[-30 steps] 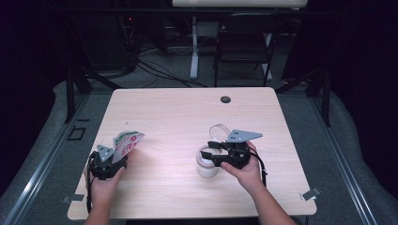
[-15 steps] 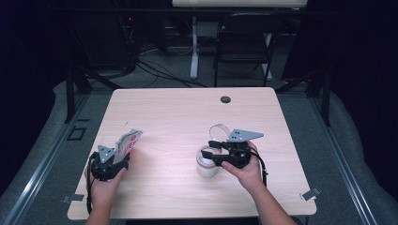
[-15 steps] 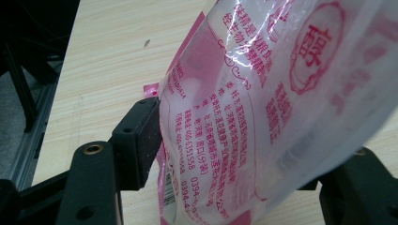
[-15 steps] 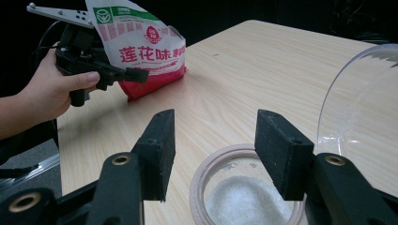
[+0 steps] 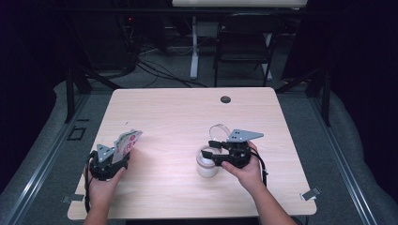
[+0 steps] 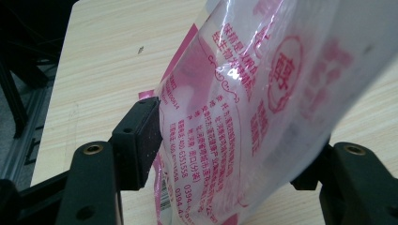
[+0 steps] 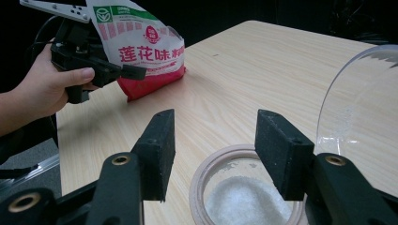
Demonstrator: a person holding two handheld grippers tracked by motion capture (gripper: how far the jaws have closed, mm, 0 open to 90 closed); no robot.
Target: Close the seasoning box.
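A pink and white plastic packet (image 5: 126,142) with red print stands tilted at the table's left front, and my left gripper (image 5: 121,153) is shut on it. Up close the packet (image 6: 244,108) fills the gap between the black pads (image 6: 141,140), bulging above them. From the other side the packet (image 7: 143,51) shows its lower edge on the wood, with the left gripper (image 7: 133,71) clamped on it. My right gripper (image 5: 210,153) hangs open just over a round jar (image 5: 207,169). White powder (image 7: 248,201) lies inside it. The jar's clear lid (image 7: 356,103) stands flipped up.
The pale wooden table (image 5: 187,117) has a black round cap (image 5: 225,99) near its far edge. A dark folding chair (image 5: 244,42) and loose cables lie on the floor beyond. Bare wood separates the packet from the jar.
The packet and the left gripper have shifted slightly toward the left front corner, the packet standing a little more upright. The right hand and the jar have stayed put.
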